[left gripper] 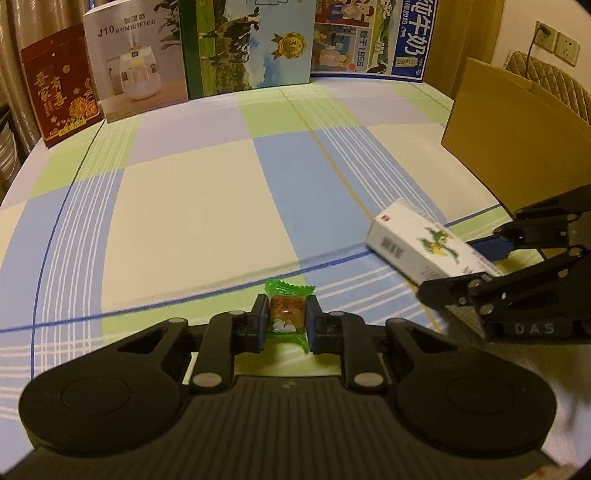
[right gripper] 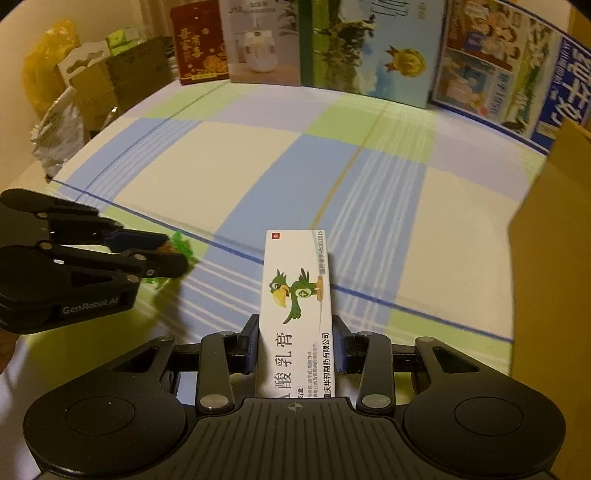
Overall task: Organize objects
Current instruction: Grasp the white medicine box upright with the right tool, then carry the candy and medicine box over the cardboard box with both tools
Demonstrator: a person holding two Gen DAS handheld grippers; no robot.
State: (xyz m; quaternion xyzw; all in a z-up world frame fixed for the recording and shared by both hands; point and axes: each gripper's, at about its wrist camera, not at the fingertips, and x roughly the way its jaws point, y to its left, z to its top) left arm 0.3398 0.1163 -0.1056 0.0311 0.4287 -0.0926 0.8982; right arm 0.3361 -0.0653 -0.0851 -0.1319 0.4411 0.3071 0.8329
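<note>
While clamped — candy (left gripper: 287,311) between tongs (left gripper: 286,325)

We see a checked tablecloth (left gripper: 192,206) in blue, green and cream under warm dim light — printed cartons (left gripper: 247,44) line its far edge, wall sockets (left gripper: 557,40) far right, curtain (left gripper: 40,14) far left.

The tablecloth (left gripper: 192,206) has big squares of blue, green, cream and light purple, with thin white stripes and dark blue lines. The candy (left gripper: 287,314) is orange in a bright green wrapper. The small box (right gripper: 295,314) is white with a green bird. Both grippers are black.
</note>
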